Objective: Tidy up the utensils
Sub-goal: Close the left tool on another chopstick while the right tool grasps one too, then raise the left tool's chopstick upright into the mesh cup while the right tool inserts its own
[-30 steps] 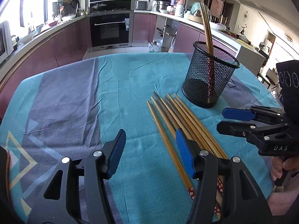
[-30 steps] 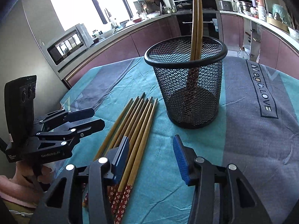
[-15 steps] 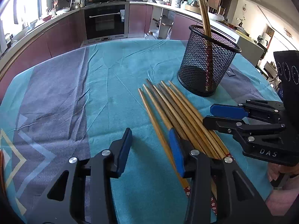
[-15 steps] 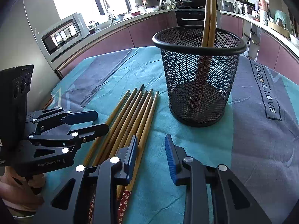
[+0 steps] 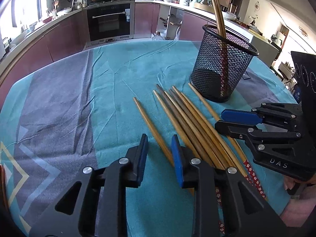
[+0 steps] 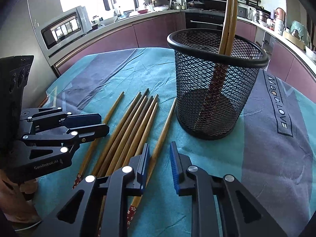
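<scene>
Just 1 chopstick [image 5: 152, 126] between left tool [image 5: 158, 148] pads

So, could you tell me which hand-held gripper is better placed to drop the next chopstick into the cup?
Probably the right hand-held gripper: its closing jaws straddle the wooden chopstick lying nearest the black mesh cup.

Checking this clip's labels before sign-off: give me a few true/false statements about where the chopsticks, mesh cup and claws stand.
1. Two chopsticks stand in the mesh cup. True.
2. The cup lies on its side. False: it stands upright on the cloth.
3. Each claw straddles one outer chopstick of the loose row. True: left claw, right claw, both closing.
4. The loose chopsticks are stacked crosswise. False: they lie side by side.
</scene>
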Demonstrator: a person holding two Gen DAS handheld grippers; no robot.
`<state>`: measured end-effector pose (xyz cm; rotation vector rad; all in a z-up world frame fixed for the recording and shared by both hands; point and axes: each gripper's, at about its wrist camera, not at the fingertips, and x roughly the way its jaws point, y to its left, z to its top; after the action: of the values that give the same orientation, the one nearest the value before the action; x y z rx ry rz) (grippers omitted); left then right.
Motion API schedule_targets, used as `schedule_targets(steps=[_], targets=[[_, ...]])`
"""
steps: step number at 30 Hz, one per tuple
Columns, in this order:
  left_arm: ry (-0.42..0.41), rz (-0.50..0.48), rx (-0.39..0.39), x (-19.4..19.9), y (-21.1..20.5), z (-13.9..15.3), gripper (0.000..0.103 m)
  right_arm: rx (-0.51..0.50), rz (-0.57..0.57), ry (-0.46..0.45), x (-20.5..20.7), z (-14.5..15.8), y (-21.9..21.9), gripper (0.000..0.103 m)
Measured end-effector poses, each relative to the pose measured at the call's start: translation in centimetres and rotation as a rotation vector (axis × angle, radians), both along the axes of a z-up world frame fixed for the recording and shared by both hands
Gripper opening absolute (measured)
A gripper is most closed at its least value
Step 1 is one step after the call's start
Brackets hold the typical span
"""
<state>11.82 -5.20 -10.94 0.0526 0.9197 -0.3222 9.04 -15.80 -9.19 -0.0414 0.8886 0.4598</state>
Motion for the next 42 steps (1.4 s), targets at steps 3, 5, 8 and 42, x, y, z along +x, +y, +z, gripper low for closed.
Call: schedule_targets(steps=[3,5,8,42], targets=[[-0.001,0.005,0.001,0.1,-0.2,-0.1,0.025,0.005,-0.005,-0.002,0.3,-0.1,0.4,0.016],[-0.003,0.014,0.004,0.2,-0.2,-0.1,0.022,0.015,-0.015,0.004,0.5,-0.1,0.3,0.012],[0.002,0.029,-0.007,0.3,0.1,-0.1,0.015,0.027,-0.018,0.014,0.6,-0.1,-0.1,0.008],[-0.051,-0.009,-0.208,-1.4,2.1,4.3,0.007,0.220,0.049,-0.115,-2.2,5.7,-3.3,0.005]])
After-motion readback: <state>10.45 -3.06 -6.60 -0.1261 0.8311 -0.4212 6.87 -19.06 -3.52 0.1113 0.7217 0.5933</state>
